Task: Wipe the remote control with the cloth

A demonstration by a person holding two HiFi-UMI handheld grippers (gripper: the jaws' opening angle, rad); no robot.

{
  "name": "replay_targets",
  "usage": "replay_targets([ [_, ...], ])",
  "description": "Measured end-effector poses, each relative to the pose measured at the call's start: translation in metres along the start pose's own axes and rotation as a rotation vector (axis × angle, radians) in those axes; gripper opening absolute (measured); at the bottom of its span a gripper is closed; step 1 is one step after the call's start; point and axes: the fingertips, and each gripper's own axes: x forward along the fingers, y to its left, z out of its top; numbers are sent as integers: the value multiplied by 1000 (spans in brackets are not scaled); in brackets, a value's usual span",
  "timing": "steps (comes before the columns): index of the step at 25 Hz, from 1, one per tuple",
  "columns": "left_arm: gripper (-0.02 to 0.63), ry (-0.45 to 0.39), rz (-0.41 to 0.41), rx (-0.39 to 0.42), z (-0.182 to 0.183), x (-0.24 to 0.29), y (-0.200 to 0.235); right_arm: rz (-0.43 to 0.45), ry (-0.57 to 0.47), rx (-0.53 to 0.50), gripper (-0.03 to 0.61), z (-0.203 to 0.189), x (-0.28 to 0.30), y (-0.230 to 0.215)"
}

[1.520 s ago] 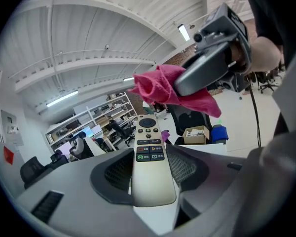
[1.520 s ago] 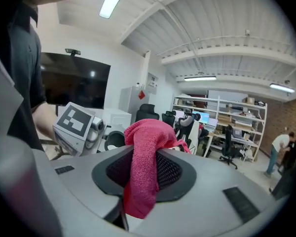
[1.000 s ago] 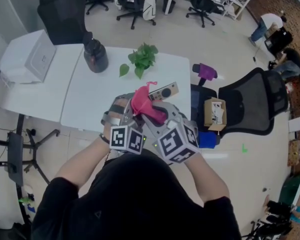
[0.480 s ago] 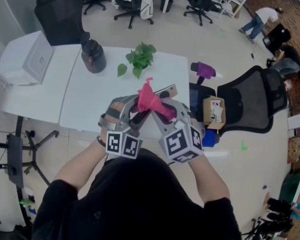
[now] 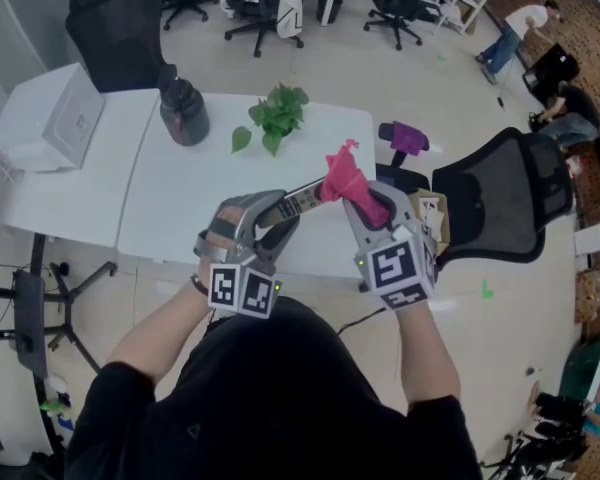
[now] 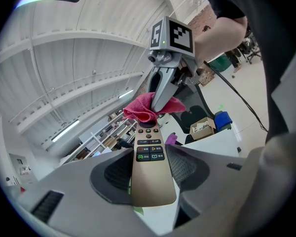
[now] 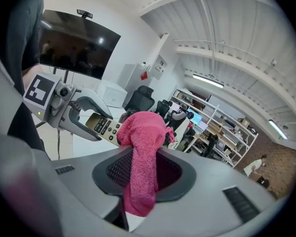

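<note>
Pink terry cloth is pinched between the jaws of the right gripper, a bunched head standing out past the tips and a tail hanging down behind the pads. That bunch lies against the far end of the remote control, above its top buttons. The left gripper clamps the lower half of this gold-coloured remote between its two pads, button side facing its own camera, so the remote sticks out ahead of the jaws and slants up towards the right gripper. In the head view both tools are held in the air in front of the person's chest, over the near edge of the white table. The left one points ahead and to the right, the right one ahead and to the left, tips converging. Two bare forearms run up from black short sleeves to the marker cubes. Further out on the table stand a small leafy plant and a dark jug. A black office chair stands to the right.
</note>
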Motion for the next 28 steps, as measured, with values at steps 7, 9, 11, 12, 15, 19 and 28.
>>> replay_targets([
  [7,212,17,-1,-40,-3,2,3,161,-102,-77,107,38,-10,58],
  [9,212,12,1,-33,0,2,2,222,-98,-96,107,41,-4,83],
  [11,212,1,3,-16,4,1,1,263,-91,-116,107,40,2,99],
  [12,212,-5,5,-6,6,0,1,274,-84,-124,107,39,4,104],
  [15,212,-18,11,13,8,-4,0,268,-72,-122,107,35,6,101],
  [19,212,-24,16,24,9,-8,0,220,-53,-101,107,25,5,80],
  [28,212,-25,10,25,7,-12,-5,84,-21,-23,107,6,-4,25],
])
